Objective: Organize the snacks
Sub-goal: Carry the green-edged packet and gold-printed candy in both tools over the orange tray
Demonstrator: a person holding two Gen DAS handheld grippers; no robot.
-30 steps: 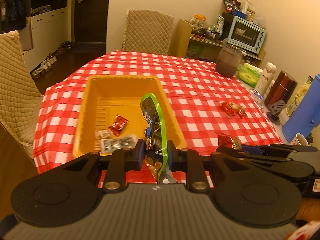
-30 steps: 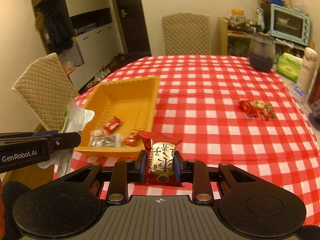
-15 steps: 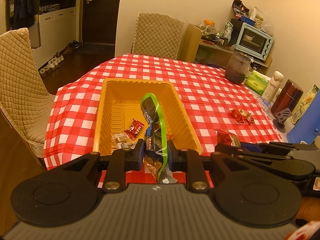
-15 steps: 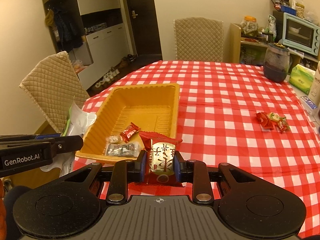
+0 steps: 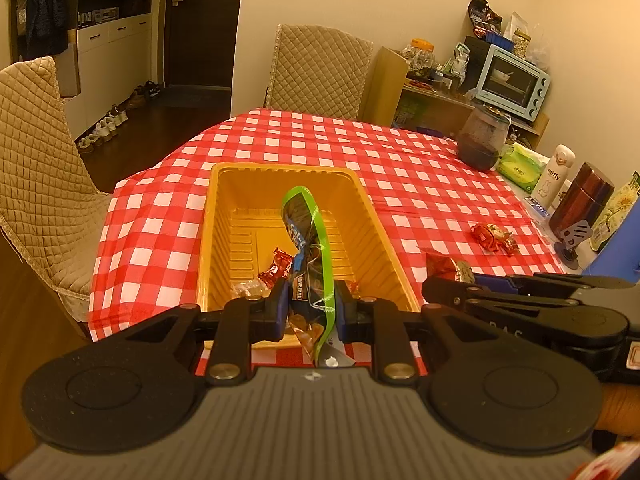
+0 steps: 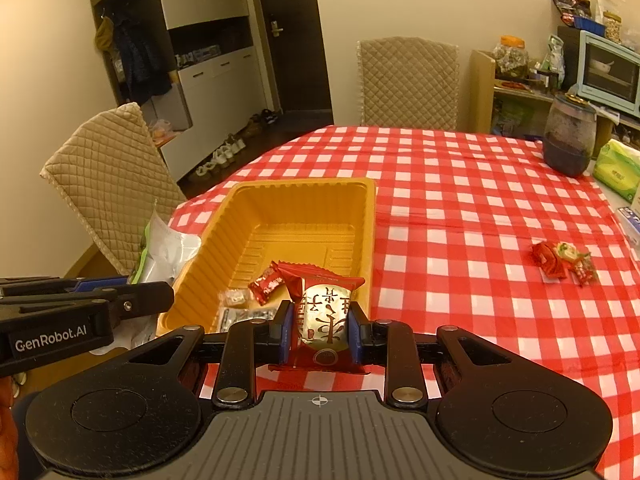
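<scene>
Left tongs clamp one green-edged snack bag, right tongs pinch one red-gold packet, both over the yellow tray's near end. Three small snacks inside it, two more candies farther out on the checkered worktop.

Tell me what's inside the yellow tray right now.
The yellow tray holds a small red candy and two pale wrapped sweets. The held packets hide its near end.

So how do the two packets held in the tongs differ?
The left tongs pinch a green-edged packet, tall, thin and edge-on; the right tongs pinch a red packet, squat, with its silver front facing the camera. The green-edged packet hangs over the yellow tray; the red packet sits by the tray's near corner. Both are gripped upright.
</scene>
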